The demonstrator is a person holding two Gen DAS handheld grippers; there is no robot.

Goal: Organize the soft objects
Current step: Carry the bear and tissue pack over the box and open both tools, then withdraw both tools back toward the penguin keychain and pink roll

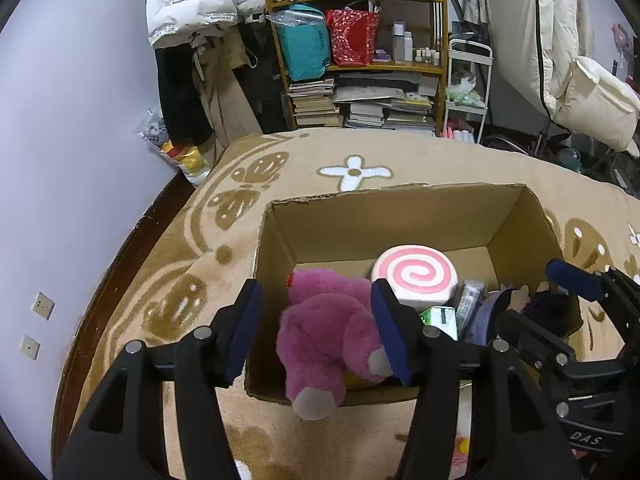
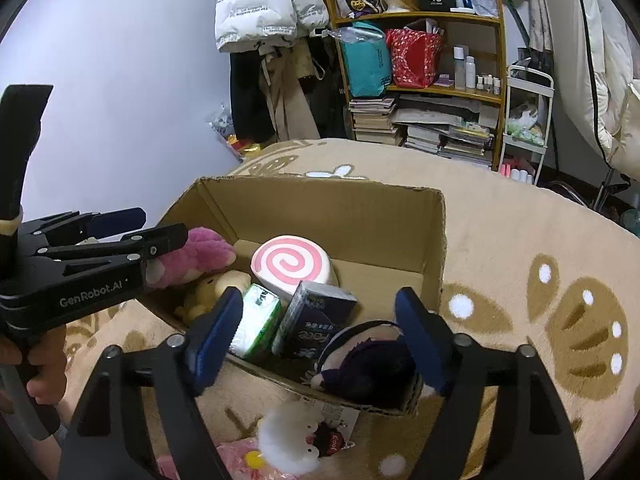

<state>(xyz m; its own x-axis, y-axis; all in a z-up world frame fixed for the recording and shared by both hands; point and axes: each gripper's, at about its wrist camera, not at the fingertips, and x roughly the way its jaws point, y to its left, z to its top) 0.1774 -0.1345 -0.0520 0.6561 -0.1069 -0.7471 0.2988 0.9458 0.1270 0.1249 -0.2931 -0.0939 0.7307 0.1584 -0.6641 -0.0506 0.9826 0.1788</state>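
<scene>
An open cardboard box [image 1: 384,216] stands on a beige rug. My left gripper [image 1: 316,328] hangs open over the box's near left corner, with a pink plush bear [image 1: 324,336] draped over the box rim between its fingers, touching the right pad. My right gripper [image 2: 320,336] is open above the box's near right corner, over a dark purple plush doll [image 2: 368,368] lying inside. The box [image 2: 320,208] also holds a pink swirl cushion [image 1: 416,276], a green tissue pack [image 2: 256,324], a dark tissue pack [image 2: 312,316] and a yellow plush [image 2: 212,292].
A white fluffy toy [image 2: 288,436] and a pink item [image 2: 240,456] lie on the rug in front of the box. A wooden shelf [image 1: 360,60] with books and bags stands behind the rug, with hanging coats [image 1: 192,8] to its left and a white cart [image 1: 468,88] to its right.
</scene>
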